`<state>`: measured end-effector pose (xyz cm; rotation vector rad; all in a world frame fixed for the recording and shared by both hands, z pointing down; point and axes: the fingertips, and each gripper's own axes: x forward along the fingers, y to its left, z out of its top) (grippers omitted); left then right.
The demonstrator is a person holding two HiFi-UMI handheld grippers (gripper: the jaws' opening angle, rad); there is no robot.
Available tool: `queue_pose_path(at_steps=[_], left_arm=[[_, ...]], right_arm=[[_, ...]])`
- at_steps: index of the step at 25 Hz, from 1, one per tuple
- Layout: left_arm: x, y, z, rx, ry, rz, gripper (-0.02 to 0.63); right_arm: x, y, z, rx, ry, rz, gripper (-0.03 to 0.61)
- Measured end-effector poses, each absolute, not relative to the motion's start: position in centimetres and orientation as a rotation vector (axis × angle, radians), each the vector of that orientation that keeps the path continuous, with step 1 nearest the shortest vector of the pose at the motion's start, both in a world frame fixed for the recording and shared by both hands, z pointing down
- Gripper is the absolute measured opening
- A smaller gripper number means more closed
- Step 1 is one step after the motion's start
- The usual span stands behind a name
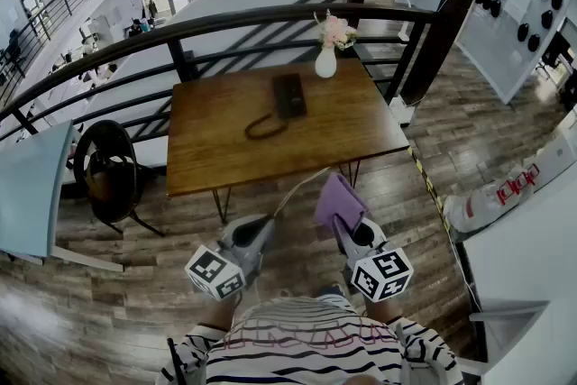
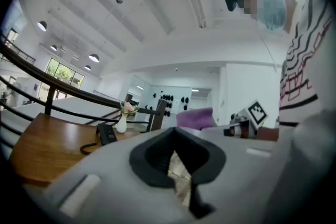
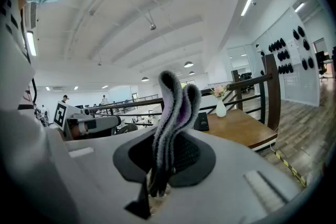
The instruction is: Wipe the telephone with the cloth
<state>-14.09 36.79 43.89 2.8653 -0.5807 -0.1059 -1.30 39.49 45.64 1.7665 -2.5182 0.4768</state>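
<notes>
A black telephone (image 1: 288,95) lies on the wooden table (image 1: 343,135), its cord (image 1: 263,127) curling toward the near edge. Both grippers hang in front of the table's near edge, well short of the telephone. My right gripper (image 1: 345,223) is shut on a folded purple cloth (image 1: 338,198) that sticks up out of the jaws. In the right gripper view the cloth (image 3: 173,107) stands between the jaws of the right gripper (image 3: 170,149), with the telephone (image 3: 201,121) far beyond. My left gripper (image 1: 260,228) is shut with nothing in it. The left gripper view shows the left gripper (image 2: 176,139) and the telephone (image 2: 107,134) far off.
A white vase with pink flowers (image 1: 326,59) stands at the table's far edge, just behind the telephone. A dark railing (image 1: 180,27) curves behind the table. A black chair (image 1: 110,171) sits left of the table. A white counter (image 1: 532,239) lies at the right.
</notes>
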Motion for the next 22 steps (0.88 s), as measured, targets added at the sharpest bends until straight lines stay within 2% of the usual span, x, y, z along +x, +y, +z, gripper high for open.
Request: queue_pose_path(at_steps=[11,22], left_arm=[[-12.8,34.7,44.7,2.843,-0.608,-0.110,0.003],[-7.9,29.2,44.4,2.825,-0.690,-0.069,0.002]], right_arm=[[0.2,36.9,45.7,1.743,-2.530,0.497,0.037],[5.2,30.8,46.3,1.634,-2.568,0.547,0.037]])
